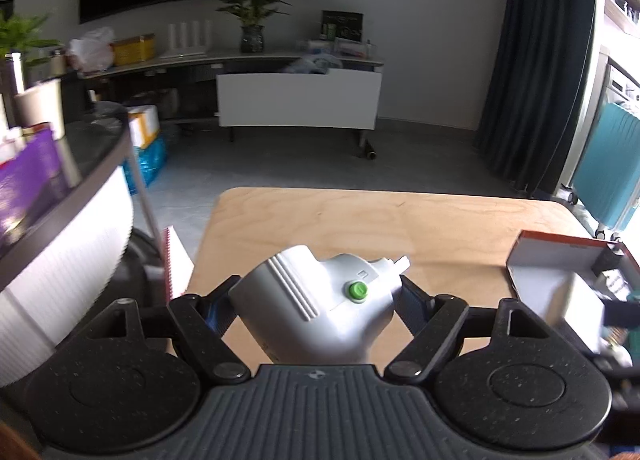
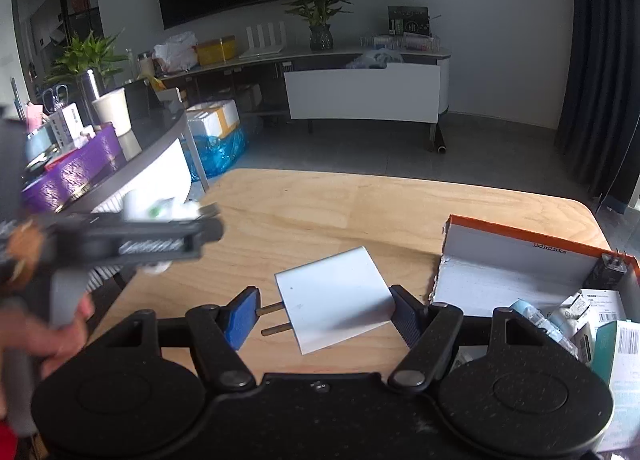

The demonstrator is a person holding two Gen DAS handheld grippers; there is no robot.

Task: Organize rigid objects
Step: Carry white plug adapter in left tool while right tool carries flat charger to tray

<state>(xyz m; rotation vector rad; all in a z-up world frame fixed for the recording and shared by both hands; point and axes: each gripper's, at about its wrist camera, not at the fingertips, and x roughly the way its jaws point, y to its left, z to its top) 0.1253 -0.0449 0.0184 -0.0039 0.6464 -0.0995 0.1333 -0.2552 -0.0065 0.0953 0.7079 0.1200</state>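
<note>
Pointing left: white charger point(image 2: 334, 300) prongs point(image 2: 274, 318)

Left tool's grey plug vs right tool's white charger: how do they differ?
The grey plug is rounded and ribbed, with a green button; the white charger is a plain flat-sided block. The charger's two prongs point at the right tool's blue finger; the plug's prongs are hidden. Shared: each sits between its tool's fingers, the plug in the left tool, above the wooden table.

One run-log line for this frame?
left gripper: shut on grey plastic device with green button | right gripper: shut on white two-pin charger | orange-rimmed cardboard box: open
</note>
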